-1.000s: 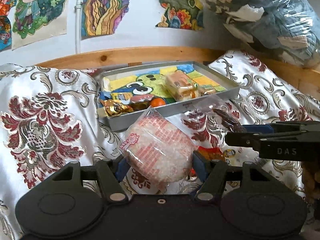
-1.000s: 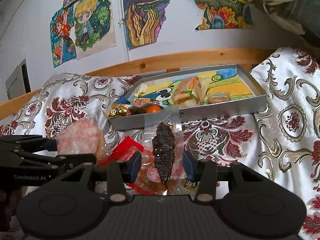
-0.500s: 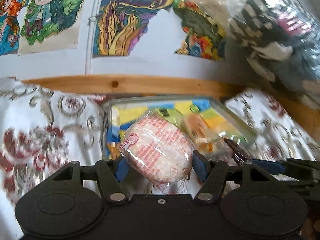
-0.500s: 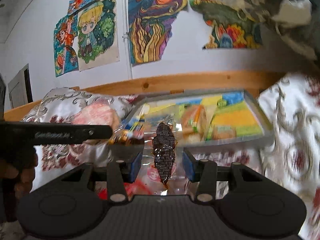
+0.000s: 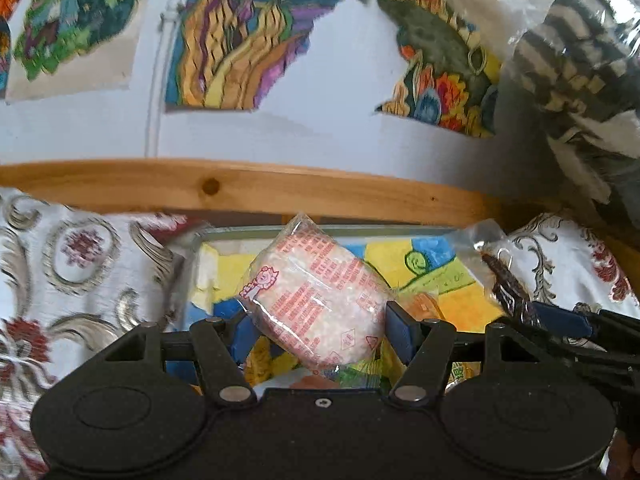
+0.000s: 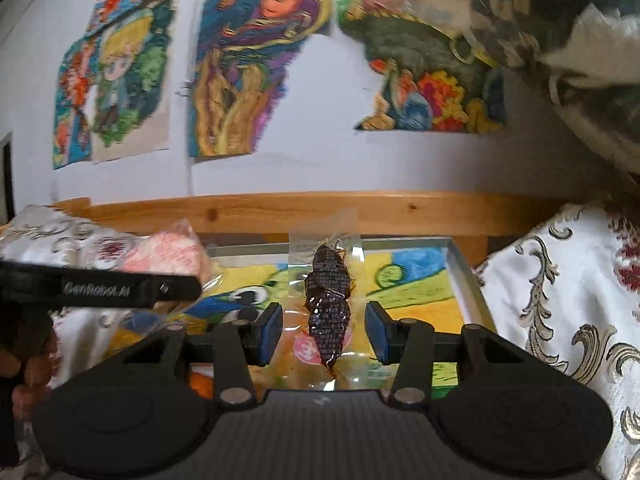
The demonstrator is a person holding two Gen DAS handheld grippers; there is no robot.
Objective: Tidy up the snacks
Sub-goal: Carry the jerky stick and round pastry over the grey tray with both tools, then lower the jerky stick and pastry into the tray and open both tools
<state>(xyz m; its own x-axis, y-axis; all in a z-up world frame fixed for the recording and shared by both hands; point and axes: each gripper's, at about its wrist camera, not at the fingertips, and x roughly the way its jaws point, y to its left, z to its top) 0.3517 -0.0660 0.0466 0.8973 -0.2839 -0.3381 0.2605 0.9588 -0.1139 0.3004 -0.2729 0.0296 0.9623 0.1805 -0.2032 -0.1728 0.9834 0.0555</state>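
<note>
My left gripper (image 5: 320, 336) is shut on a round pink rice-cake packet (image 5: 316, 304), held tilted over the left half of the grey tray (image 5: 240, 234). My right gripper (image 6: 324, 332) is shut on the clear wrapper of a dark brown snack (image 6: 328, 304), which stands upright above the middle of the tray (image 6: 464, 276). The right wrist view shows the left gripper (image 6: 120, 286) and its pink packet (image 6: 168, 256) at the left. In the left wrist view the dark snack (image 5: 508, 284) juts up at the right edge.
The tray has a colourful drawing on its floor and several wrapped snacks low in it, partly hidden by the grippers. A wooden rail (image 5: 240, 188) runs behind it. Floral cloth (image 5: 80, 264) lies on both sides. A plastic bag of fabric (image 5: 580, 60) hangs at upper right.
Both grippers have carried their snacks up and forward from the cloth, and now hang over the tray. Neither grip has altered.
</note>
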